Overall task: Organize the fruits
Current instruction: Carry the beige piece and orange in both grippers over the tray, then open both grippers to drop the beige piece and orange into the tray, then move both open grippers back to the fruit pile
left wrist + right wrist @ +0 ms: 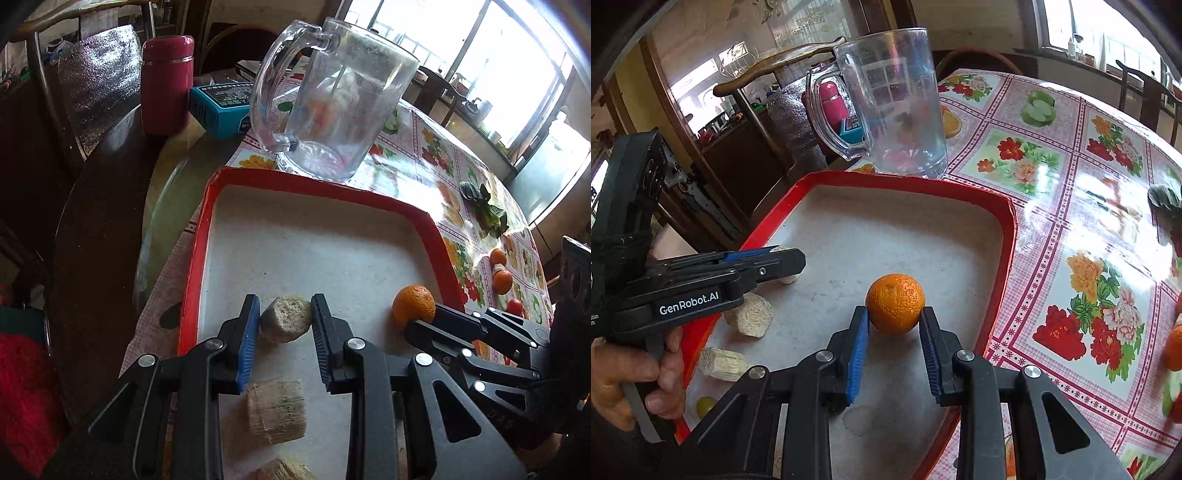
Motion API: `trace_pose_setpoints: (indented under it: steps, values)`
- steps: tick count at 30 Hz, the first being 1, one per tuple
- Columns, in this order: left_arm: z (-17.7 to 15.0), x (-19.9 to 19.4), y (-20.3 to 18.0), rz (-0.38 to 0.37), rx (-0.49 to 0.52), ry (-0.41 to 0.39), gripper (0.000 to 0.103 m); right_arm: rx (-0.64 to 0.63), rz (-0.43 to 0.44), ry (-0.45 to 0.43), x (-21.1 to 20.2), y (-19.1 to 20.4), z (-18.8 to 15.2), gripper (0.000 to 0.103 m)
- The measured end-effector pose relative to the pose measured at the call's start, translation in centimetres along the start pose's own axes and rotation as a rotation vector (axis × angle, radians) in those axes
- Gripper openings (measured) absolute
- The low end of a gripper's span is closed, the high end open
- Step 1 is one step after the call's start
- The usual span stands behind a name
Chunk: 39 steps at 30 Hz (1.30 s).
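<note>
Orange, pinched by the right gripper near the tray's right edge, needs gentle lowering before release, while the left gripper pinches a tan chunk.

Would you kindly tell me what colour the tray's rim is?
The tray's rim is red, around a whitish floor; the right wrist view shows it best.

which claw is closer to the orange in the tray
Right. The right claw has its fingers on either side of the orange, touching it. The left claw sits further left in the tray, around a beige chunk.
</note>
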<state>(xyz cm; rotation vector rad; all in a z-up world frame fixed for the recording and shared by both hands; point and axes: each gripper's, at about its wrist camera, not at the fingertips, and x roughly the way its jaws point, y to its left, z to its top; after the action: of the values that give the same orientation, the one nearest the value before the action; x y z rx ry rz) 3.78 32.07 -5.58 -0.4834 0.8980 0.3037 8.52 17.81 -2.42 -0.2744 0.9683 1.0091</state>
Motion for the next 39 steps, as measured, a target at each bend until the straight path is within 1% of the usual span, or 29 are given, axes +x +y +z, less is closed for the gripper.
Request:
trace_pose_setpoints:
  steps: [5, 7, 8, 9, 11, 12, 13, 18, 21, 27, 33, 39]
  values:
    - [-0.1, -0.1, 0.1, 0.006, 0.003, -0.004, 0.027, -0.010, -0.006, 0.000, 0.1, 0.2, 0.0, 0.031]
    - [-0.1, -0.1, 0.2, 0.012, -0.004, -0.003, 0.030, -0.006, -0.001, -0.001, 0.1, 0.2, 0.0, 0.032]
    - [-0.1, -0.1, 0.3, 0.015, -0.010, -0.004, 0.031, -0.004, 0.002, -0.003, 0.0, 0.2, 0.0, 0.035]
    - [-0.1, -0.2, 0.4, 0.016, -0.013, -0.003, 0.031, -0.001, 0.006, -0.008, -0.2, 0.2, -0.1, 0.043]
    - [-0.2, -0.3, 0.5, 0.019, -0.017, 0.002, 0.035, -0.001, 0.001, -0.023, -0.7, 0.2, -0.1, 0.051]
    - [-0.3, -0.5, 0.5, 0.024, -0.019, -0.002, 0.041, -0.004, -0.002, -0.031, -1.1, 0.3, -0.1, 0.051]
    - [-0.3, -0.7, 0.5, 0.025, -0.018, -0.010, 0.043, -0.006, -0.003, -0.039, -1.4, 0.3, -0.1, 0.051]
    - [-0.7, -1.9, 0.1, 0.021, -0.015, -0.026, 0.043, -0.007, -0.004, -0.069, -3.5, 0.3, -0.5, 0.051]
    - [-0.9, -2.5, -0.1, 0.018, -0.017, -0.033, 0.045, -0.002, -0.005, -0.085, -4.7, 0.2, -1.0, 0.051]
    - [-1.5, -3.8, -1.1, 0.006, -0.005, -0.051, 0.045, 0.020, -0.015, -0.103, -6.6, -0.8, -2.2, 0.051]
    - [-2.1, -4.7, -2.7, -0.020, 0.009, -0.059, 0.045, 0.050, -0.033, -0.117, -8.5, -2.5, -3.8, 0.051]
    - [-2.6, -5.1, -5.2, -0.053, 0.044, -0.065, 0.045, 0.099, -0.070, -0.128, -10.4, -5.1, -5.6, 0.051]
